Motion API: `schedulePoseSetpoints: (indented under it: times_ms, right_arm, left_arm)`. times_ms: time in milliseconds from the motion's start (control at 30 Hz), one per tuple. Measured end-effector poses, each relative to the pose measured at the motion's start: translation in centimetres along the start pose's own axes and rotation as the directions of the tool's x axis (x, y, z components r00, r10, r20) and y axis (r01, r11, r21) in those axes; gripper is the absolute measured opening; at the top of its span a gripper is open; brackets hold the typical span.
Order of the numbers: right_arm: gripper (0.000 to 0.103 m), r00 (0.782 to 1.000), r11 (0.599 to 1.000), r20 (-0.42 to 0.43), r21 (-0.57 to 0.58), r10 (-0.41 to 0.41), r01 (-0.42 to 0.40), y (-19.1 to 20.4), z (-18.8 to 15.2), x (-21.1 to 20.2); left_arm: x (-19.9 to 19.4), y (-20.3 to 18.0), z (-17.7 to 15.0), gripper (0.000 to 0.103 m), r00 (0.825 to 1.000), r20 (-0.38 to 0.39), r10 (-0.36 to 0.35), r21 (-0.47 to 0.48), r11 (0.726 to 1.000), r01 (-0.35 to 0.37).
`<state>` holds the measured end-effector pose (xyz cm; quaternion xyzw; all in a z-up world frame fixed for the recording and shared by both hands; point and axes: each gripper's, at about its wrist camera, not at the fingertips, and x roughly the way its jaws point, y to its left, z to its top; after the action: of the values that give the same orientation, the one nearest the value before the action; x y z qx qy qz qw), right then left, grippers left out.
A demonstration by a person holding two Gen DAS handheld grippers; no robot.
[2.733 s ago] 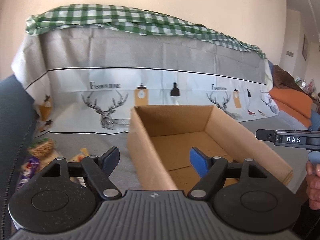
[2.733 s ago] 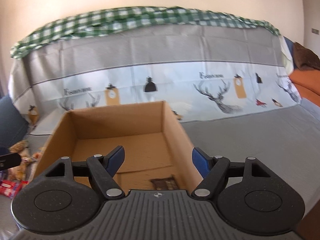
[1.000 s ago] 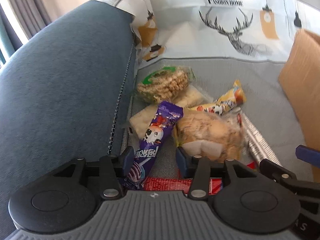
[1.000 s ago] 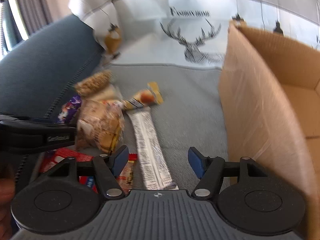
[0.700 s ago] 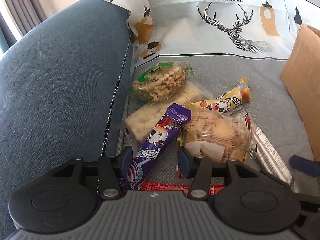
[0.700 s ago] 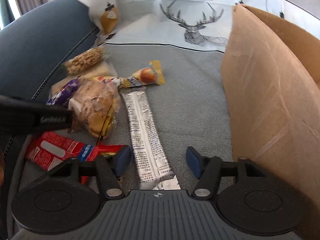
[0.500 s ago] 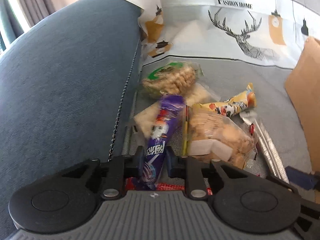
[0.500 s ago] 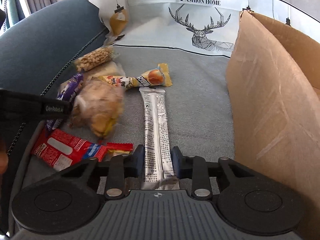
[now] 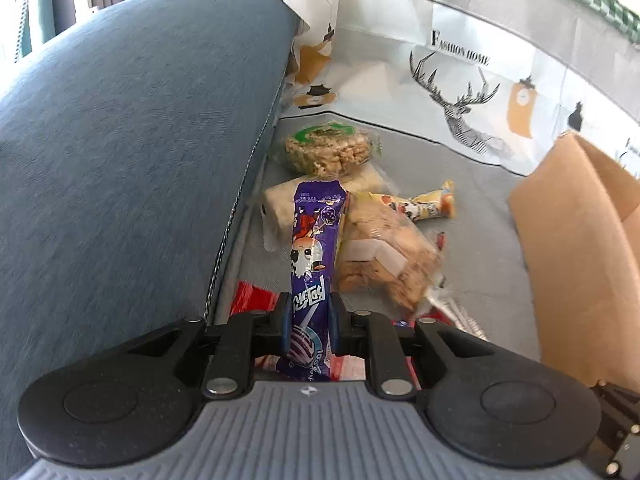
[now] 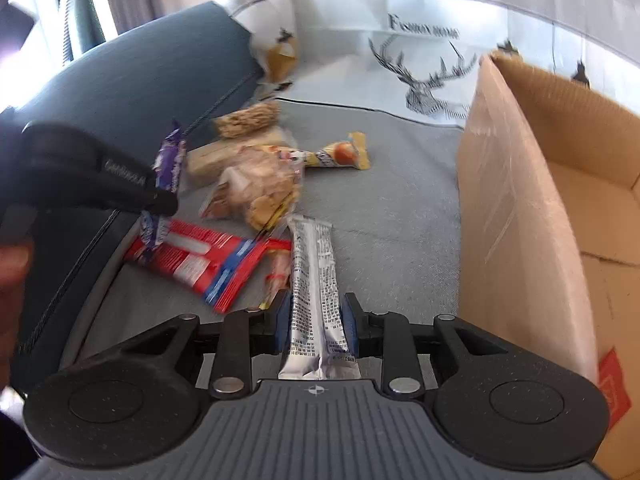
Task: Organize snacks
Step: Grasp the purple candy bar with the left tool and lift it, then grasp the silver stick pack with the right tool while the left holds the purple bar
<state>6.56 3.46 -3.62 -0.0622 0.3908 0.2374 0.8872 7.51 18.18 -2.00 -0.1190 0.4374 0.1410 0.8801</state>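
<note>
Left wrist view: left gripper [image 9: 307, 322] closed on purple snack bar [image 9: 314, 248], held near its close end, long axis running away along the fingers, far end lifted over the snack pile [image 9: 372, 240]

Right gripper [image 10: 314, 322] likewise pinched on silver packet [image 10: 314, 280] at its near end, pointing away

Cardboard box [image 10: 516, 216] stands open to the right of both, its left wall just beside the right gripper; the right hand is nearer. Likely next: swing both packets rightward over that wall, lengthwise so they clear the rim
</note>
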Motion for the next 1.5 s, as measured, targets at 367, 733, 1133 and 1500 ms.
schedulePoseSetpoints:
  times_ms: [367,733,1133,1500]
  right_arm:
    - [0.029,0.998,0.999,-0.038,-0.014,0.042,-0.043,0.1,-3.1,-2.5]
    - [0.052,0.994,0.992,-0.028,-0.074,0.105,-0.107,0.4,-5.1,-2.0]
    - [0.060,0.998,0.997,-0.026,-0.045,0.063,-0.064,0.0,-5.0,-0.3]
    - [0.027,1.000,0.997,-0.008,-0.078,0.027,-0.027,0.2,-5.0,-0.5]
  left_arm:
    - [-0.2,1.1,-1.7,0.020,0.958,-0.207,-0.198,-0.015,0.980,0.199]
    - [0.0,-1.6,-3.3,0.046,0.945,-0.290,-0.150,0.100,0.977,0.186]
    - [1.9,-3.8,-3.5,0.046,0.923,-0.334,-0.192,0.134,0.959,0.248]
    - [1.8,-4.3,-3.6,0.021,0.931,-0.328,-0.161,0.177,0.958,0.227]
